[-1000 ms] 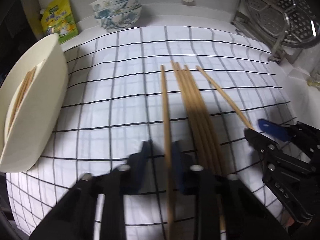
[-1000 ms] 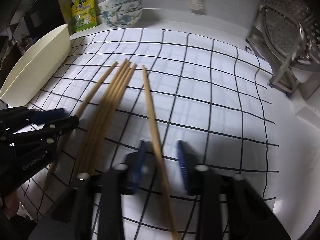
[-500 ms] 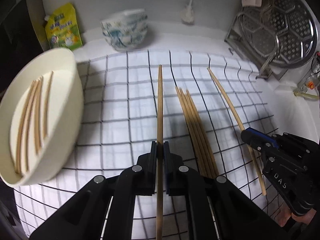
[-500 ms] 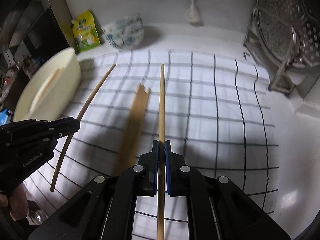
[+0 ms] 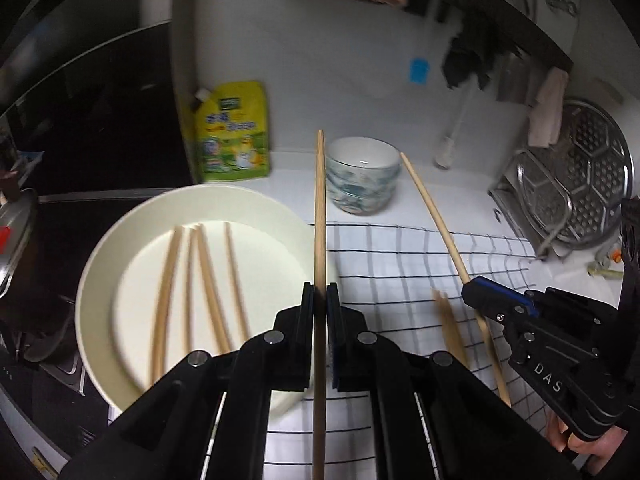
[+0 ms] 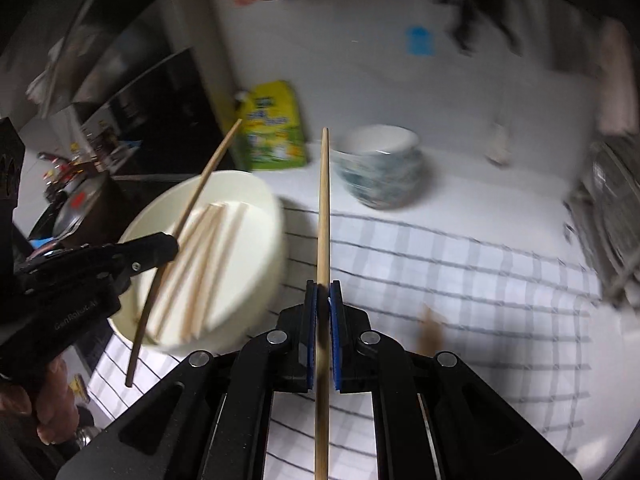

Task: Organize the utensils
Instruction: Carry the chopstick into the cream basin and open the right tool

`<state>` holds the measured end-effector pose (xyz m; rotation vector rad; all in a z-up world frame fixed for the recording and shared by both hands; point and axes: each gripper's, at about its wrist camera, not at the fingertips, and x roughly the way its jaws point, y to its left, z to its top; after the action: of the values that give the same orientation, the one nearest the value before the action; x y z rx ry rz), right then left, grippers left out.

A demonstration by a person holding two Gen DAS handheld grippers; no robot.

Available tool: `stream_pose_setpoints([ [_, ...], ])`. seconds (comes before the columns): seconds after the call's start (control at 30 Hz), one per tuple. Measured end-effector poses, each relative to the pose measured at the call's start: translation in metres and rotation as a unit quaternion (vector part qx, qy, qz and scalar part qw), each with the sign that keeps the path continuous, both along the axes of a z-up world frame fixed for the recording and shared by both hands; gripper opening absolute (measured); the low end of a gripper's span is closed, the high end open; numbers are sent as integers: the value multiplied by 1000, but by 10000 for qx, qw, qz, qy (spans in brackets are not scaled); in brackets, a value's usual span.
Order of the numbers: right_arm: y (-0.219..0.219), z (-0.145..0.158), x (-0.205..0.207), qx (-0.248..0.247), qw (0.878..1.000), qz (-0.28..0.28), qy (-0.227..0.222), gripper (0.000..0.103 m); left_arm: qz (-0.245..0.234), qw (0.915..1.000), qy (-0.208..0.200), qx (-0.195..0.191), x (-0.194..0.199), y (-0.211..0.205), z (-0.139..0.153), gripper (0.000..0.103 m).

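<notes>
My left gripper point(image 5: 320, 292) is shut on a wooden chopstick point(image 5: 319, 208) and holds it in the air beside the right rim of the cream bowl point(image 5: 96, 264). Several chopsticks point(image 5: 200, 280) lie inside that bowl. My right gripper point(image 6: 323, 292) is shut on another chopstick point(image 6: 323, 208), lifted above the checked cloth point(image 6: 460, 280). The right gripper point(image 5: 480, 292) shows in the left wrist view with its chopstick point(image 5: 432, 208). The left gripper point(image 6: 160, 246) shows in the right wrist view over the bowl point(image 6: 260, 264). A few chopsticks point(image 5: 450, 328) lie on the cloth.
A patterned ceramic bowl stack point(image 5: 362, 176) stands behind the cloth. A yellow-green pouch point(image 5: 230, 132) leans on the back wall. A metal rack with a steamer plate point(image 5: 576, 184) stands at the right. A dark stove area point(image 5: 80, 120) lies to the left.
Both grippers closed on a chopstick each, lifted them off the cloth and swung left toward the cream bowl. The remaining chopsticks stayed on the cloth.
</notes>
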<state>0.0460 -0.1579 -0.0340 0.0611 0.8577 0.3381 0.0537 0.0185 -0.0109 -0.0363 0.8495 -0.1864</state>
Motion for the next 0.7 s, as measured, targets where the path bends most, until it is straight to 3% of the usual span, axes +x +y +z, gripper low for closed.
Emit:
stream_pose_setpoints([
  [0.37, 114, 1, 44, 193, 9978, 631, 94, 6, 681, 9975, 76, 164, 14, 107, -14, 7],
  [0.7, 173, -18, 57, 189, 9962, 793, 299, 6, 714, 9967, 307, 230, 23, 149, -39, 7],
])
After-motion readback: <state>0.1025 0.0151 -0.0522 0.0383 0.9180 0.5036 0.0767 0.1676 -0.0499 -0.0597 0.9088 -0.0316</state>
